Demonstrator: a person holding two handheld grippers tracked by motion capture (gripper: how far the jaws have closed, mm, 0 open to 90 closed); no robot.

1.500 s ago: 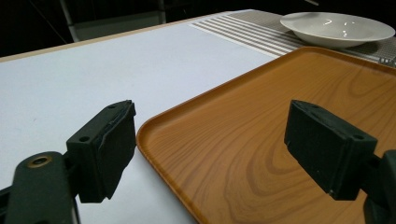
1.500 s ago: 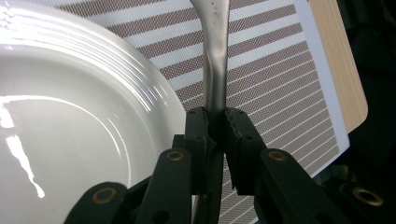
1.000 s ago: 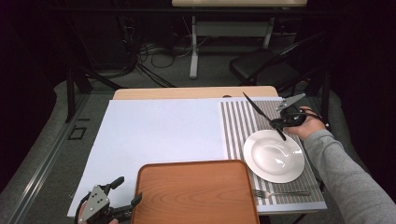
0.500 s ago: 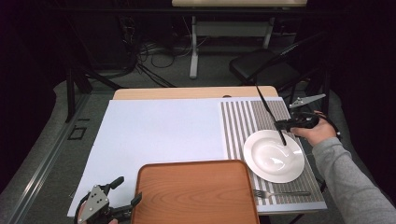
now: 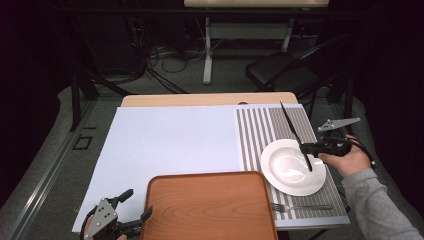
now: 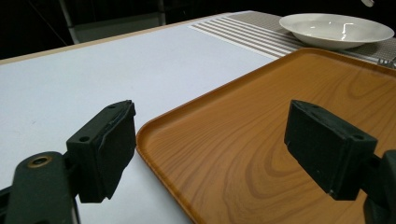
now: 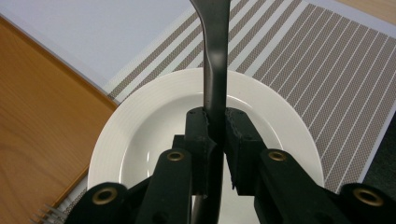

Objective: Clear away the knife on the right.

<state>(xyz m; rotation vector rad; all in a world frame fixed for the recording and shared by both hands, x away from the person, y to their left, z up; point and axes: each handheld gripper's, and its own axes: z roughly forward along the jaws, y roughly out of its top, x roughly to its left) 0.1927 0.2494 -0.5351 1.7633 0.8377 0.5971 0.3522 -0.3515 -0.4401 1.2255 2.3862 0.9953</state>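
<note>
Wooden tray [image 5: 210, 206] lies at the table's near edge, and the left gripper [image 5: 131, 214] sits at its near-left corner with both jaws spread wide, 1 on the white sheet [image 5: 170, 140] and 1 over the tray's rim. No writing can be read anywhere. Right of the tray, a fork [image 5: 300, 206] lies on the striped mat [image 5: 265, 125] by the near edge, just before the white plate [image 5: 292, 167]. Above the plate's right side, the right gripper [image 5: 304, 147] pinches a long dark utensil [image 5: 292, 131] – a knife by its look – jaws pressed on its shaft, tip slanting toward the mat's far edge. Bare sheet spreads left and far – open room.
</note>
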